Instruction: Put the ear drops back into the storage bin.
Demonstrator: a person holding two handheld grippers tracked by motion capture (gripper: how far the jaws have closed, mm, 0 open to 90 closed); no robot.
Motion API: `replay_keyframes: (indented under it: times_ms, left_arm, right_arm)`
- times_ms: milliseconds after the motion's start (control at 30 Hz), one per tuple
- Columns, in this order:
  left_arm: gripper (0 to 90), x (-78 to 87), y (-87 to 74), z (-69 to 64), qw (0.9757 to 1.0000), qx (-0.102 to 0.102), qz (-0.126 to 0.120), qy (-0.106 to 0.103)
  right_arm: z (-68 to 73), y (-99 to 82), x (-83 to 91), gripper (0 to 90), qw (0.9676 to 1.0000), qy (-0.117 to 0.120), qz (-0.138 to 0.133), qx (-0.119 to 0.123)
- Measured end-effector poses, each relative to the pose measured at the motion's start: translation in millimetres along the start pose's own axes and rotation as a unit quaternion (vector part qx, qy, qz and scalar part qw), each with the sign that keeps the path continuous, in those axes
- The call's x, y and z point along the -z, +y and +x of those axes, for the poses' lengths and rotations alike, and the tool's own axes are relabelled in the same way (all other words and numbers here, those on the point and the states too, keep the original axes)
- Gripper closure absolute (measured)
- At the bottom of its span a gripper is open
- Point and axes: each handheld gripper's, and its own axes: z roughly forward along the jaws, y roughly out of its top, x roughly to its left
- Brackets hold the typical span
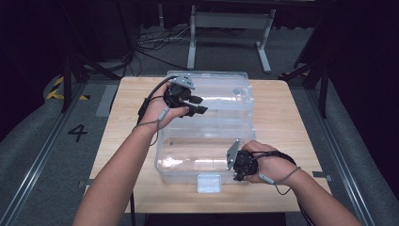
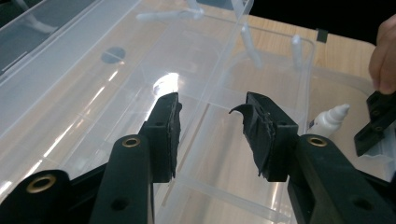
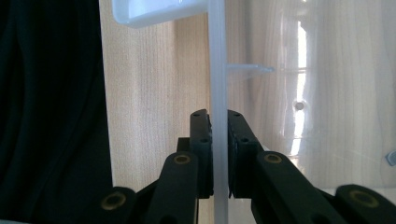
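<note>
One clear plastic box (image 1: 207, 155) is recorded on a light wooden table (image 1: 282, 122), lid (image 1: 221, 94) thrown open and lying flat behind it toward the far edge. No brand or label can be read on box or lid; the only legible writing is a dark figure "4" (image 1: 77, 133) on the grey floor, left of the table. A white latch (image 1: 209, 182) is seen at the middle of the box's near wall. The right gripper (image 1: 242, 165) is held at the box's near right corner; in the right gripper view its jaws are seen pressed flat against either side of the box's thin upright wall (image 3: 218, 93), clamped on it. The left gripper (image 1: 195, 104) is held over the box's far left part, beside the lid; in the left gripper view its jaws stand partly apart with the clear edge where box and lid meet rising between them, neither pad touching it. That view alone discloses a small white dropper bottle (image 2: 329, 120) inside the box, near the right gripper, and a dark round sticker (image 2: 113, 54) on the lid. The high view gives both forearms and the black stand legs beyond the table.
</note>
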Motion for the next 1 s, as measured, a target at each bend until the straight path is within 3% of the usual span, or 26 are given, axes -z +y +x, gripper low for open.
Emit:
replay_keyframes:
  times_ms: [100, 233, 367, 467, 667, 1000]
  left_arm:
    - [55.1, -4.7, 1.6, -1.7, 0.9998, -0.005, 0.014, 0.009]
    - [53.8, -10.1, 4.0, -4.5, 0.9994, -0.014, 0.026, 0.016]
    - [56.2, -14.7, 5.5, -4.0, 0.9995, -0.014, 0.026, 0.009]
    - [60.5, -16.8, 6.5, -3.0, 0.9995, -0.014, 0.029, 0.006]
    - [77.8, -16.0, 7.1, 0.5, 0.9995, -0.008, 0.028, 0.007]
    - [81.9, -13.3, 10.3, -5.5, 0.9991, -0.020, 0.039, 0.001]
  right_arm:
    - [-1.2, -0.3, -0.4, 83.3, 1.0000, 0.002, -0.002, 0.008]
    - [-0.4, -1.1, -0.6, 83.2, 1.0000, 0.000, -0.006, 0.002]
    - [-0.8, -1.9, -0.7, 83.0, 1.0000, 0.004, -0.008, -0.001]
    - [-1.0, -2.1, -1.0, 82.9, 0.9999, 0.005, -0.010, -0.003]
    - [-0.4, -2.2, -1.5, 83.1, 0.9999, 0.005, -0.011, -0.007]
    - [-1.2, -2.3, -2.0, 83.1, 0.9999, 0.005, -0.012, 0.000]
